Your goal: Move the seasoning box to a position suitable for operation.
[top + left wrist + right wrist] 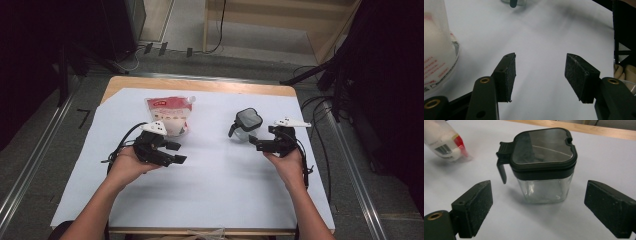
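Glass jar (pixel 545 167) just beyond the right gripper's (pixel 541 207) spread fingers (pixel 475 207).

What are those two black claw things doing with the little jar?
A person holds a claw-like gripper in each hand over a white-covered table. The right gripper is open and points at a small glass jar with a black flip lid, not touching it yet. The left gripper is open too, with nothing between its pads, beside a red-and-white refill pouch. Nothing is lifted yet.
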